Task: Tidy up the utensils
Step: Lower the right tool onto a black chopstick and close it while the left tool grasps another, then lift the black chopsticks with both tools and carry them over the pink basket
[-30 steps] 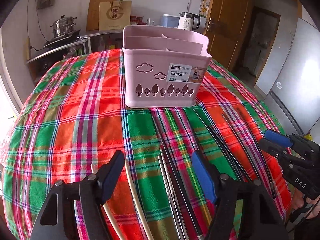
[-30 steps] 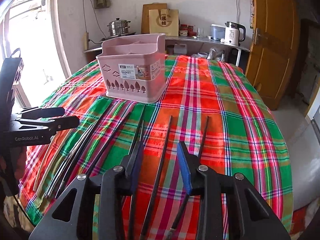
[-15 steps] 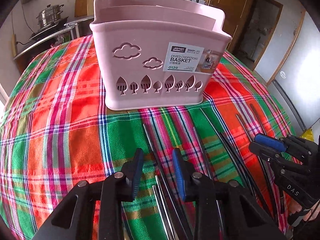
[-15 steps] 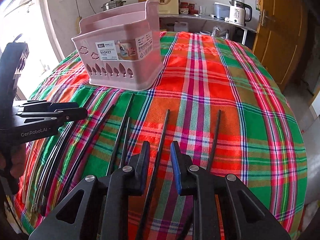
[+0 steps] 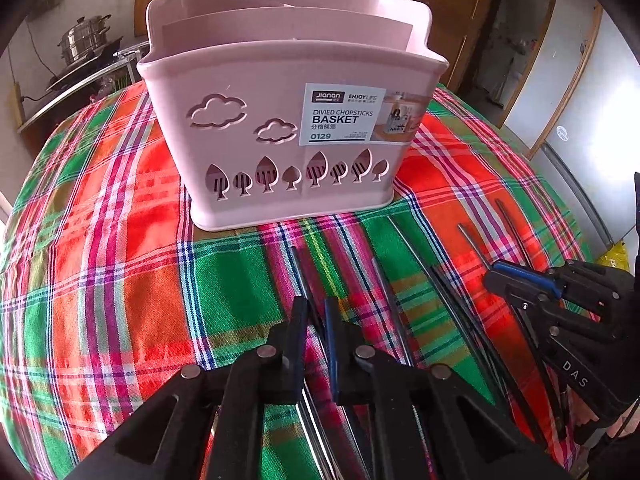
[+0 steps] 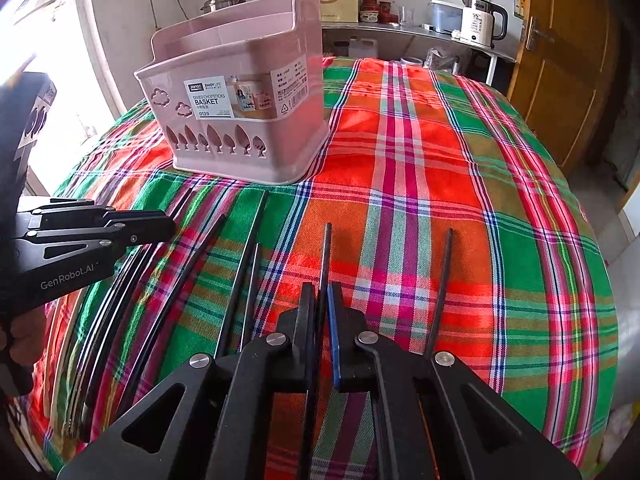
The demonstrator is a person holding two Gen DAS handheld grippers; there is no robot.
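Chopsticks: dark and metal chopsticks lie side by side on the plaid tablecloth, fanned out in front of the pink chopstick basket.
Basket: upright toward the far side of the desk, label facing the grippers, its tips-end neighbours just short of its base.
Left wrist view only: the basket's front fills the frame, with cloud and leaf cut-outs; a steamer pot sits on a counter behind.
Right wrist view only: the basket's side wall and inner dividers show; a white kettle stands on a shelf beside a wooden door.
Left gripper: jaws have just been closing and now stand nearly together on a metal chopstick that runs between them, pads pressing it.
Right gripper: jaws have likewise just been closing and now pinch a black chopstick, its tip reaching forward past the pads.
Each in the other's view: the right gripper appears at the left view's right edge, the left gripper at the right view's left edge, held in a hand.
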